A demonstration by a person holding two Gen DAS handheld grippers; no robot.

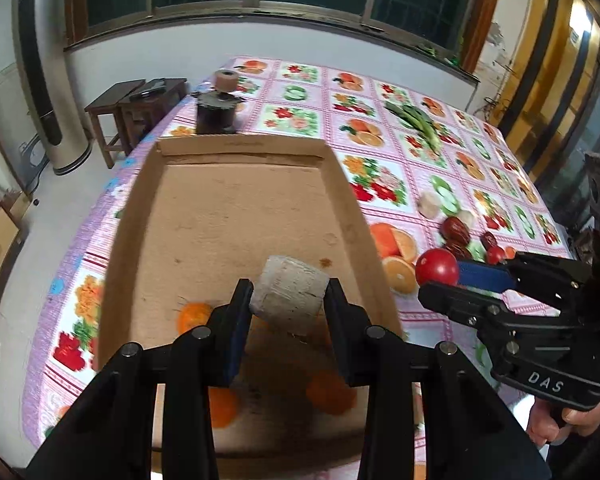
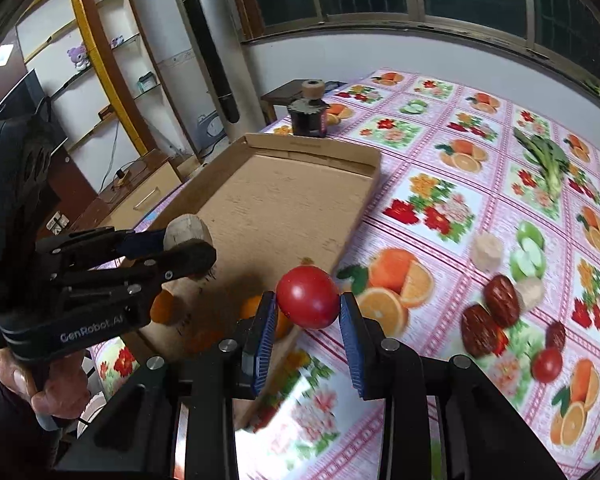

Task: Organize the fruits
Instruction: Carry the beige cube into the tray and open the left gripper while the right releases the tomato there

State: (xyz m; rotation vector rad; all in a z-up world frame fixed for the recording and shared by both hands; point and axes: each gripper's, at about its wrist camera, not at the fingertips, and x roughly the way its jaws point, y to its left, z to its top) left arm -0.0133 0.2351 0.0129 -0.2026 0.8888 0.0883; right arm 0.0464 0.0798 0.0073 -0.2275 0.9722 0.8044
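Observation:
My left gripper (image 1: 288, 300) is shut on a pale whitish chunk (image 1: 290, 298) and holds it above the near end of the cardboard tray (image 1: 236, 200). Several oranges (image 1: 330, 394) lie in the tray under it. My right gripper (image 2: 308, 312) is shut on a red tomato (image 2: 308, 298) and holds it over the tray's near right rim (image 2: 352, 236). In the left wrist view the right gripper (image 1: 440, 280) and tomato (image 1: 437, 267) are at the right. In the right wrist view the left gripper (image 2: 188, 248) and chunk (image 2: 186, 230) are at the left.
On the fruit-print tablecloth (image 2: 440, 184) lie red dates (image 2: 500, 294), two pale chunks (image 2: 487, 252), a small tomato (image 2: 547, 364) and a leafy green vegetable (image 2: 548, 160). A dark jar with a roll on top (image 2: 310, 114) stands behind the tray. The table's left edge drops to the floor.

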